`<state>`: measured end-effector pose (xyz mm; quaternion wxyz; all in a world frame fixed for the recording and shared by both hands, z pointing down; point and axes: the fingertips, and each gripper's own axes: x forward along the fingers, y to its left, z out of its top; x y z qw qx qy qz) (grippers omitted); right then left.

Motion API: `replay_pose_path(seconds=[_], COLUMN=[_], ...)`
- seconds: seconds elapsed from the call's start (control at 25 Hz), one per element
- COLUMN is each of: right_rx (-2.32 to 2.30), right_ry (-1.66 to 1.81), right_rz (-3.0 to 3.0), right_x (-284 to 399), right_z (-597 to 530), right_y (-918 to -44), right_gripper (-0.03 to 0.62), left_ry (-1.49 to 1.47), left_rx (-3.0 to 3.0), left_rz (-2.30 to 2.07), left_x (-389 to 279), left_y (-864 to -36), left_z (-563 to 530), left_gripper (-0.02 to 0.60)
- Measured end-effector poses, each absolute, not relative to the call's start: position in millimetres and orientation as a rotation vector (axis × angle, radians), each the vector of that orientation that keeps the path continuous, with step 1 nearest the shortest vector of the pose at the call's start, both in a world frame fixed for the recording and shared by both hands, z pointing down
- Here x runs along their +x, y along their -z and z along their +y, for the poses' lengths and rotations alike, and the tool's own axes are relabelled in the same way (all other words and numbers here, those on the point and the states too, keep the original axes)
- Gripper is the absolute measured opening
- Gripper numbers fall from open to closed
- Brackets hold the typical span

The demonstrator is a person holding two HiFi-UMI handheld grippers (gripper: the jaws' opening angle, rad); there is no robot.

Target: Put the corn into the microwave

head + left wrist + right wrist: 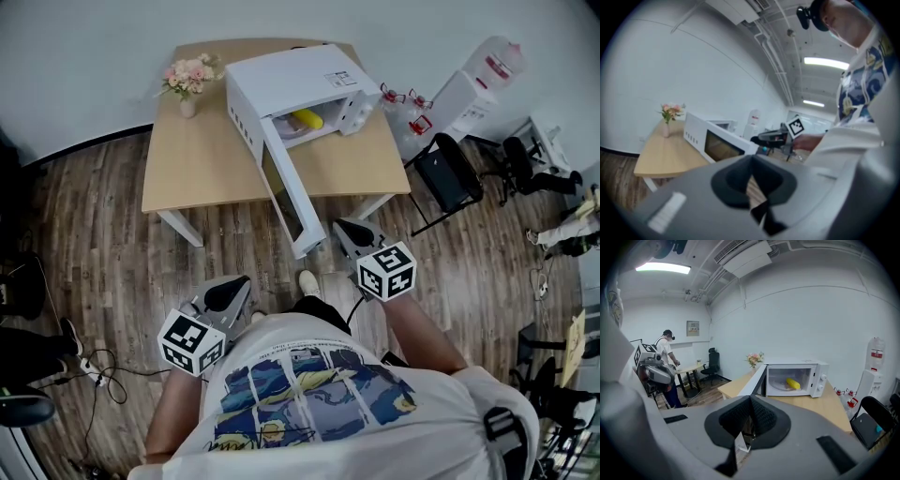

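A yellow corn cob [307, 119] lies inside the white microwave [281, 80] on the wooden table [206, 159]. The microwave door [286, 202] hangs wide open over the table's front edge. The right gripper view also shows the corn [792, 383] on the glass plate inside. My left gripper [230, 292] and right gripper [349, 232] are both held close to my body over the floor, short of the table. Each is shut with nothing between its jaws. In the left gripper view the microwave [693, 133] shows from its side.
A small vase of pink flowers [190, 80] stands at the table's far left corner. A black chair [448, 173] and white water dispensers [469, 89] are right of the table. Cables [94, 370] lie on the wood floor at left. Another person [665, 357] stands at a far desk.
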<state>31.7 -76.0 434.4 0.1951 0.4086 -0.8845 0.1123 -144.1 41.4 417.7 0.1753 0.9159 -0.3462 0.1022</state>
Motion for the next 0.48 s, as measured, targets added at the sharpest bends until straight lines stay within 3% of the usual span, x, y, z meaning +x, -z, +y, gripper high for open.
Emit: replay_pose_path(seconds=[0.48], right_rx=[1.053], right_ry=[-0.308], right_rz=[-2.51], right_x=[38], right_z=[-101], right_y=[-436], right_gripper=[0.009], left_ry=[-0.283], left_rx=[2.536], left_rz=[-1.036], left_x=[-125], left_y=[-427], left_z=[17], left_gripper=[0.009])
